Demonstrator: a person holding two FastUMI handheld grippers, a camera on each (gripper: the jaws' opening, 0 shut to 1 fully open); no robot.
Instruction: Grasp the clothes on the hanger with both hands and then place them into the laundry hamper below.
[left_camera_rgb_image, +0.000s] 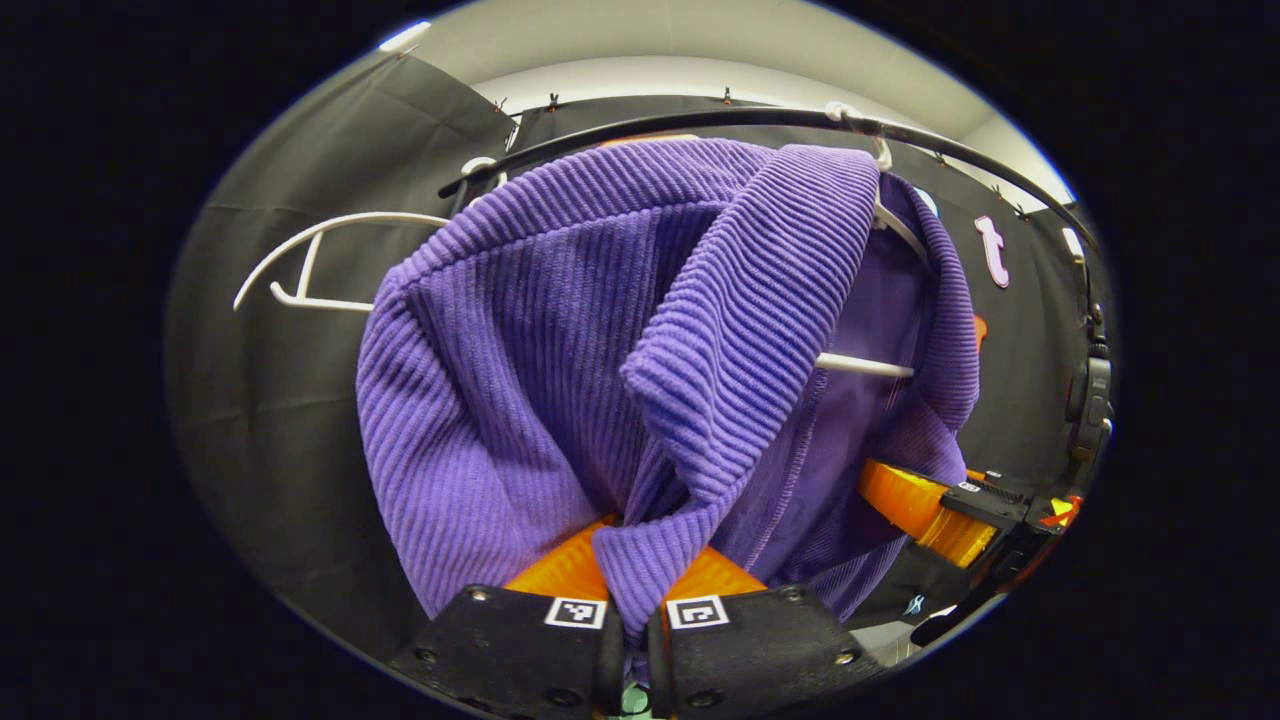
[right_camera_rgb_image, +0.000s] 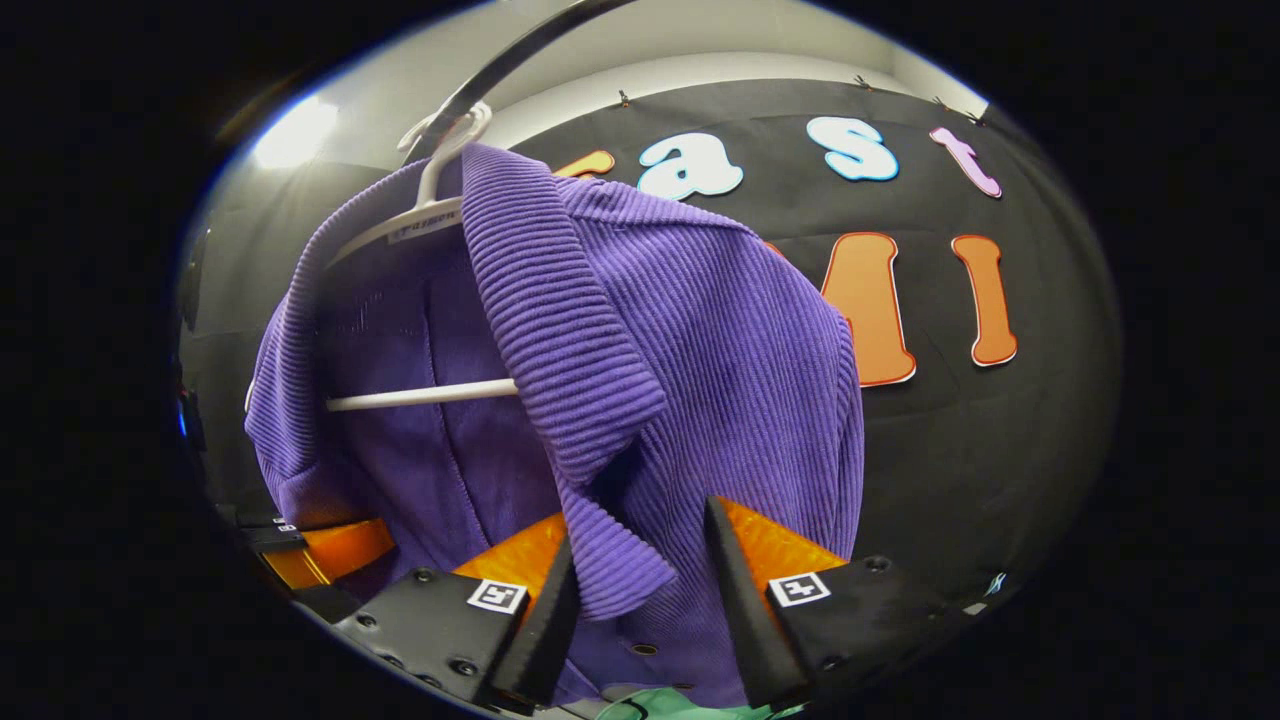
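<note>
Black-draped booth under a pale ceiling

Ahead of my tongs black cloth (right_camera_rgb_image: 960, 450) covers the wall, clipped along its top edge beneath a white wall strip (left_camera_rgb_image: 640, 75); a bright ceiling light (right_camera_rgb_image: 290, 130) glares up to the left of my right tongs.

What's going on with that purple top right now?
Left tool shut on purple top. Right tool open around its edge. Top hangs on white hanger.

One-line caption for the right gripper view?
Right gripper open around the purple corduroy garment's front edge, garment on its white hanger.
</note>
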